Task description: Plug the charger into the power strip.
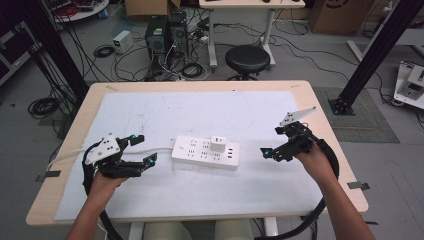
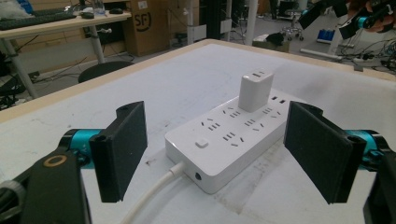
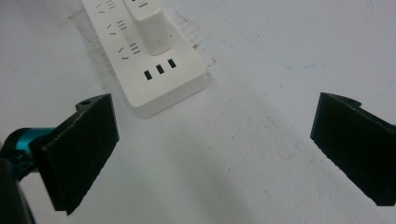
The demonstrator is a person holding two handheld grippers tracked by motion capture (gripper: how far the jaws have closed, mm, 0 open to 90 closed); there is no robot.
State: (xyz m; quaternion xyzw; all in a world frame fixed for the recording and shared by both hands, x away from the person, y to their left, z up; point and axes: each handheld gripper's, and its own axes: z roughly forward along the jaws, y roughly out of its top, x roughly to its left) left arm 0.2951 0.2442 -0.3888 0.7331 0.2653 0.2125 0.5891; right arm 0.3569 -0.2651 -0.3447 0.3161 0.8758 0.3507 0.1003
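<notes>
Both claws are spread wide and hold nothing: the left claw point(image 1: 144, 149) at centre-left, the right claw point(image 1: 270, 141) at centre-right. They flank the white power strip point(image 1: 206, 153) at mid-frame on the table point(image 1: 150, 200), likely readying for its plugged-in adapter point(image 1: 217, 145).

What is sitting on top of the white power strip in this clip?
A white rectangular charger block stands upright, plugged into the flat white plastic power strip near its middle. The sockets around it are free. The block's prongs and the socket beneath it are covered, so they cannot be seen.
</notes>
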